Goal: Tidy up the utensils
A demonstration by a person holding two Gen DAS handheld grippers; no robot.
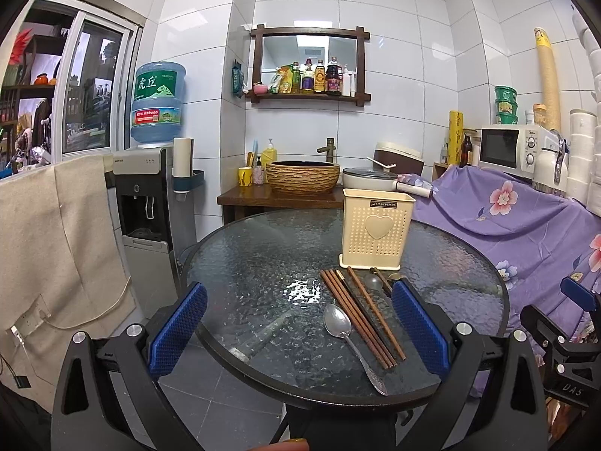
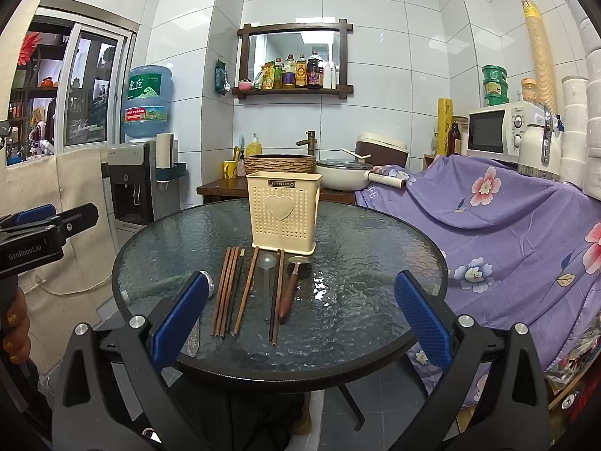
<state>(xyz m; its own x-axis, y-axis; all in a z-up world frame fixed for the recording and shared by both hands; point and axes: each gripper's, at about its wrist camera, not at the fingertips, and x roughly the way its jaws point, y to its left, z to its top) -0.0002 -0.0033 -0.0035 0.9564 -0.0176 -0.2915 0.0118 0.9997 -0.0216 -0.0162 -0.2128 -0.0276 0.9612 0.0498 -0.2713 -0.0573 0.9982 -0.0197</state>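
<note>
A cream perforated utensil holder (image 1: 376, 227) (image 2: 284, 212) with a heart on its front stands upright on the round glass table (image 1: 244, 263) (image 2: 357, 233). In front of it lie several wooden chopsticks (image 1: 360, 312) (image 2: 229, 289), a metal spoon (image 1: 340, 325), a clear plastic spoon (image 2: 267, 263) and a wooden-handled scoop (image 2: 291, 293). My left gripper (image 1: 298, 325) is open above the table's near edge, the metal spoon and chopsticks between its blue pads. My right gripper (image 2: 300, 315) is open too, with the chopsticks and scoop between its pads. The metal spoon is mostly hidden behind the right gripper's left finger.
A water dispenser (image 1: 150, 203) stands left of the table, beside a beige cloth (image 1: 56, 248). A purple flowered cloth (image 2: 507, 233) covers furniture on the right, with a microwave (image 2: 496, 131) above. Behind the table are a woven basin (image 1: 302, 176) and a white pot (image 2: 343, 176).
</note>
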